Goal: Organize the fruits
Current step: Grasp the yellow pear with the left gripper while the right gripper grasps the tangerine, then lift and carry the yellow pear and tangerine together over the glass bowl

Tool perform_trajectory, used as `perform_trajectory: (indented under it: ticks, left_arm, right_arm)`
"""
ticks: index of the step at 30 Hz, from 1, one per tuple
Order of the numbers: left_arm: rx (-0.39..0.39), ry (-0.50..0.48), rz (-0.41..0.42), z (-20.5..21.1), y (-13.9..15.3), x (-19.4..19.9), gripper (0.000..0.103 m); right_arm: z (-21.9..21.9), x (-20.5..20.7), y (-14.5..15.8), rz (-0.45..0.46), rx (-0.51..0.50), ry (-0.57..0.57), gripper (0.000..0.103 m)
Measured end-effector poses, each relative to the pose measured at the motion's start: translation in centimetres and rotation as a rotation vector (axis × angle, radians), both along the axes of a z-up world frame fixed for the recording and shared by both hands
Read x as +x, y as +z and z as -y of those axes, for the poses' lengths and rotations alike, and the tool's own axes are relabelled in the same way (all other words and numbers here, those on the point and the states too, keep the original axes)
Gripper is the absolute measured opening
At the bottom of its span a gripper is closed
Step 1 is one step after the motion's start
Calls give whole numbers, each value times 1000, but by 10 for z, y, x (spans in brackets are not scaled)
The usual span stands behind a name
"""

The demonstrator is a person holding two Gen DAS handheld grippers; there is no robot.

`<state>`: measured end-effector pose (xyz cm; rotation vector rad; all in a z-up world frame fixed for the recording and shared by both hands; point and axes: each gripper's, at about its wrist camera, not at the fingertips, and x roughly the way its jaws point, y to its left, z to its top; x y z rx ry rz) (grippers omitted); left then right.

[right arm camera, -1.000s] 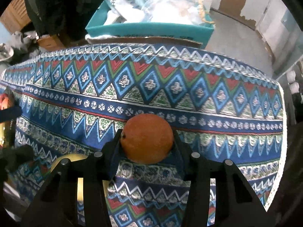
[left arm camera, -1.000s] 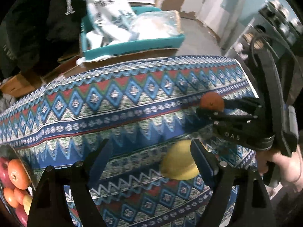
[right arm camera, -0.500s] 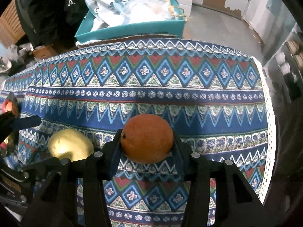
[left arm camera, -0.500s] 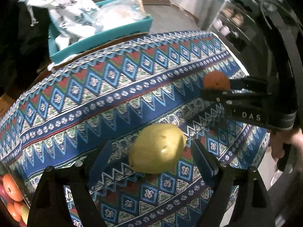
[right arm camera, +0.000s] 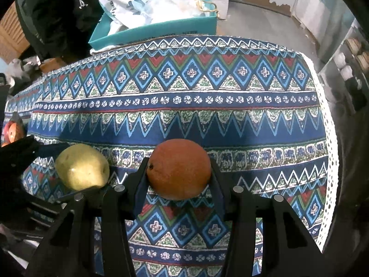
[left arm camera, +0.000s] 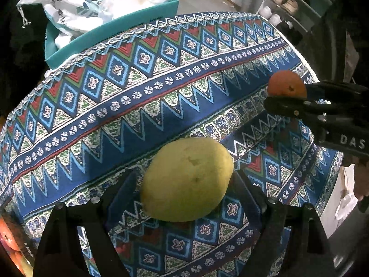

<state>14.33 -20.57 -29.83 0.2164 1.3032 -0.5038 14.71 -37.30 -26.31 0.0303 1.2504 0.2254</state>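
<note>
A yellow pear-like fruit (left arm camera: 186, 180) lies on the patterned tablecloth (left arm camera: 161, 106). My left gripper (left arm camera: 184, 176) stands open around it, one finger on each side, pointing steeply down; the right-hand finger looks close to its skin, the left-hand one stands apart. My right gripper (right arm camera: 178, 170) is shut on an orange (right arm camera: 180, 166) and holds it above the cloth. In the left wrist view that orange (left arm camera: 286, 84) shows at the right, clamped in the black fingers. From the right wrist view the yellow fruit (right arm camera: 81, 166) sits just left of the orange.
A teal box (right arm camera: 161, 30) stuffed with plastic bags stands beyond the table's far edge. Orange and red fruits (left arm camera: 9, 242) crowd the lower left corner. The cloth's white lace edge (right arm camera: 327, 138) drops off at the right, near shelves with shoes (left arm camera: 288, 2).
My left gripper has come down and over to the yellow fruit, which now sits between its fingers instead of off to the right. The right gripper has shifted sideways, still gripping the orange.
</note>
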Motion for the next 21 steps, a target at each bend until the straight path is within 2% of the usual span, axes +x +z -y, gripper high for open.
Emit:
perform_trajectory:
  ticks: [9, 12, 21]
  left_arm:
    - [16, -2, -1, 11, -8, 0, 86]
    - [23, 2, 16, 16, -7, 1, 81]
    - [-10, 41, 32, 5, -4, 2, 80]
  right_arm:
    - [-3, -2, -5, -4, 6, 5, 48]
    - [-3, -3, -7, -6, 3, 9, 48]
    - [-6, -5, -7, -5, -1, 15, 48]
